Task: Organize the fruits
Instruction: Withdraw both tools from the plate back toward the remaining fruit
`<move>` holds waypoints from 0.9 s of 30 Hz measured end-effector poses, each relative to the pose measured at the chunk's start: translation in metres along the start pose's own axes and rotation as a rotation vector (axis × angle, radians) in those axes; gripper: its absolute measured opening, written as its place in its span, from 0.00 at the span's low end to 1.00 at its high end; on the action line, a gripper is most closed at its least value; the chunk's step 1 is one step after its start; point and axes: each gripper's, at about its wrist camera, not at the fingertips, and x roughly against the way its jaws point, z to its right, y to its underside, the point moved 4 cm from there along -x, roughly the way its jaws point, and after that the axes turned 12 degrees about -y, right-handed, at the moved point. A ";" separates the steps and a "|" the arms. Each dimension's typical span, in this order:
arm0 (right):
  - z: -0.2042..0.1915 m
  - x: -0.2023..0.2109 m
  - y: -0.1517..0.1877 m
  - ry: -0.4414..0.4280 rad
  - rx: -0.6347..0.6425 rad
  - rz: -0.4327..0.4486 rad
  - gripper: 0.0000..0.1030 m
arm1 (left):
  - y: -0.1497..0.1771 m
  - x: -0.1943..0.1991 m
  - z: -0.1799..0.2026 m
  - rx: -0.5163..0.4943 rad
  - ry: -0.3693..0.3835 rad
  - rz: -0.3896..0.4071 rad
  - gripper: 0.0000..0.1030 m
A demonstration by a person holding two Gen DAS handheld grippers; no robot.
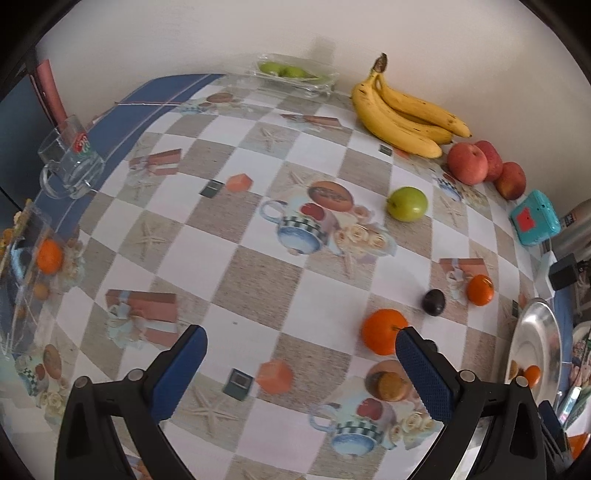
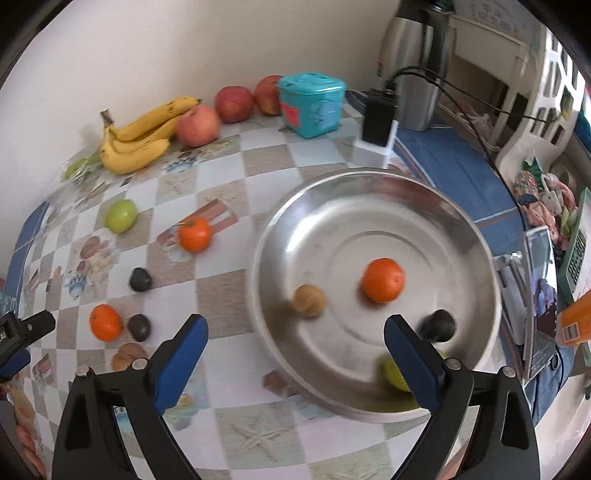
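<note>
wall [image 1: 184,33]: plain cream | table [image 1: 258,266]: checkered cloth, blue border | light: soft daylight

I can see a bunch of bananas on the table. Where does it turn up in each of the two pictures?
Left wrist view: the bananas lie at upper right, against the wall.
Right wrist view: the bananas lie at upper left, against the wall.
Shared landmark: the red apples right beside the bunch.

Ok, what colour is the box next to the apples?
Teal box with a red label, clearest in the right wrist view.
</note>
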 end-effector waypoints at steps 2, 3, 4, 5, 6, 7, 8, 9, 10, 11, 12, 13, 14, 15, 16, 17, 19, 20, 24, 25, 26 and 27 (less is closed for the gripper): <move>-0.013 -0.003 0.001 -0.009 0.020 -0.011 0.94 | -0.001 0.000 -0.004 -0.007 -0.013 0.006 1.00; -0.020 -0.004 0.002 -0.016 0.026 -0.017 0.93 | -0.002 -0.001 -0.006 -0.015 -0.024 0.011 1.00; -0.027 -0.006 0.004 -0.026 0.032 -0.025 0.93 | -0.002 -0.001 -0.008 -0.021 -0.029 0.013 1.00; -0.036 -0.008 0.005 -0.039 0.040 -0.034 0.94 | -0.003 -0.002 -0.010 -0.027 -0.037 0.015 1.00; -0.043 -0.010 0.006 -0.051 0.048 -0.043 0.94 | -0.003 -0.002 -0.012 -0.033 -0.045 0.018 1.00; -0.049 -0.013 0.007 -0.059 0.056 -0.051 0.94 | -0.004 -0.003 -0.014 -0.039 -0.054 0.021 1.00; -0.056 -0.015 0.008 -0.067 0.063 -0.059 0.94 | -0.004 -0.003 -0.017 -0.043 -0.063 0.023 1.00; -0.065 -0.018 0.010 -0.076 0.073 -0.070 0.94 | -0.004 -0.004 -0.020 -0.045 -0.069 0.024 1.00; -0.071 -0.021 0.011 -0.080 0.080 -0.078 0.94 | -0.005 -0.005 -0.023 -0.045 -0.077 0.025 1.00; -0.077 -0.024 0.013 -0.084 0.086 -0.089 0.94 | -0.006 -0.005 -0.026 -0.044 -0.083 0.026 1.00; -0.083 -0.028 0.015 -0.091 0.092 -0.099 0.94 | -0.006 -0.006 -0.030 -0.040 -0.087 0.026 1.00; -0.088 -0.030 0.017 -0.094 0.094 -0.107 0.94 | -0.007 -0.007 -0.034 -0.035 -0.091 0.024 1.00; -0.093 -0.032 0.018 -0.097 0.096 -0.112 0.94 | -0.008 -0.008 -0.038 -0.030 -0.093 0.022 1.00; -0.098 -0.034 0.020 -0.101 0.101 -0.116 0.94 | -0.008 -0.009 -0.041 -0.024 -0.094 0.020 1.00; -0.103 -0.035 0.021 -0.105 0.108 -0.119 0.94 | -0.009 -0.010 -0.045 -0.018 -0.097 0.017 1.00; -0.108 -0.035 0.022 -0.109 0.114 -0.120 0.94 | -0.009 -0.011 -0.048 -0.014 -0.099 0.016 1.00; -0.116 -0.037 0.024 -0.113 0.124 -0.123 0.94 | -0.010 -0.011 -0.055 -0.003 -0.103 0.015 1.00; -0.120 -0.037 0.024 -0.116 0.128 -0.125 0.94 | -0.011 -0.012 -0.057 0.000 -0.105 0.015 1.00; -0.130 -0.041 0.027 -0.118 0.135 -0.135 0.94 | -0.012 -0.013 -0.064 0.009 -0.106 0.014 1.00; -0.132 -0.042 0.028 -0.117 0.137 -0.136 0.94 | -0.013 -0.013 -0.066 0.011 -0.107 0.013 1.00; -0.133 -0.042 0.028 -0.115 0.139 -0.137 0.94 | -0.013 -0.013 -0.067 0.012 -0.107 0.012 1.00; -0.134 -0.042 0.029 -0.112 0.141 -0.138 0.94 | -0.013 -0.014 -0.068 0.013 -0.107 0.012 1.00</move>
